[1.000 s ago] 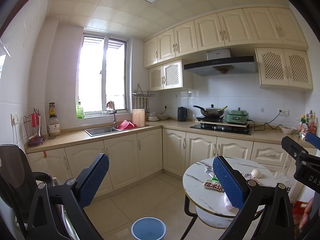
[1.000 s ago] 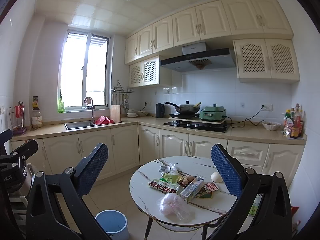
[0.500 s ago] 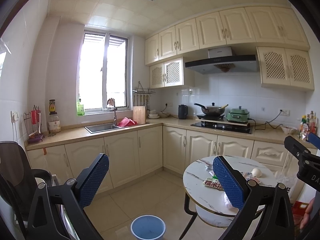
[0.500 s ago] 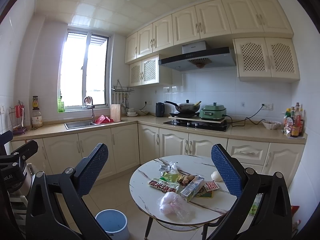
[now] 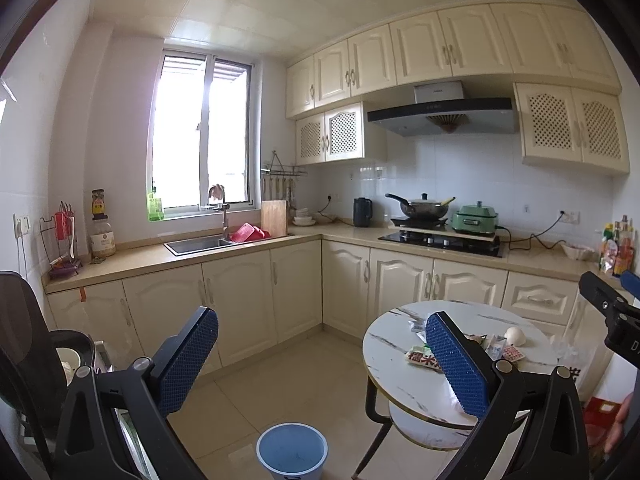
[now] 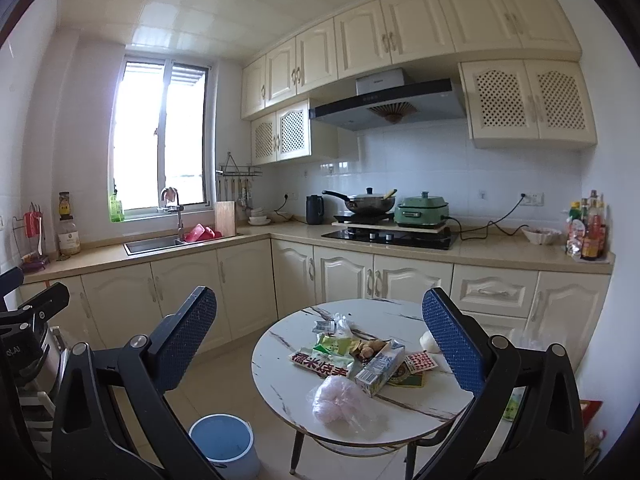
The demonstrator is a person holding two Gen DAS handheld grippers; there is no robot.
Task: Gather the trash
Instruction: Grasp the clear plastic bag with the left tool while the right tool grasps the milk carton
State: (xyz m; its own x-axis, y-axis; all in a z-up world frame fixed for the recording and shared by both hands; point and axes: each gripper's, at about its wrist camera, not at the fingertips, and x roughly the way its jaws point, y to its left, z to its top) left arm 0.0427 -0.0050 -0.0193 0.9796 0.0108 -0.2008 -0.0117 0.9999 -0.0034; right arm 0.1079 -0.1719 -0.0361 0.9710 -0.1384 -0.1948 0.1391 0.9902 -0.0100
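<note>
Both grippers are held up in the air above the kitchen floor, well short of the round marble-patterned table [image 6: 280, 364], and nothing is pinched by either; the left gripper [image 5: 320, 360] is seen with its blue-padded fingers [image 5: 188, 356] spread wide, and the right gripper [image 6: 320, 354] is likewise spread wide, its pads [image 6: 450, 344] standing far apart. In the right wrist view the trash is framed in the gap between the two fingers, lower than their tips and well apart from them: a crumpled pink plastic bag [image 6: 340, 400] is seen near the front edge of the table, a small carton [image 6: 380, 368] lies just behind it, a red-lettered snack wrapper [image 6: 320, 362] lies to the left of the carton, a green packet [image 6: 336, 346] is placed behind that, and a small red-and-white square sachet [image 6: 420, 360] is seen close to the right-hand finger; a white rounded object [image 6: 427, 340] is partly hidden by that finger. In the left wrist view the table is found to the right, part of the trash being covered by the right-hand finger. A blue bucket [image 6: 224, 444] is stood on the tiled floor to the left of the table, below and between the fingers in both views.
</note>
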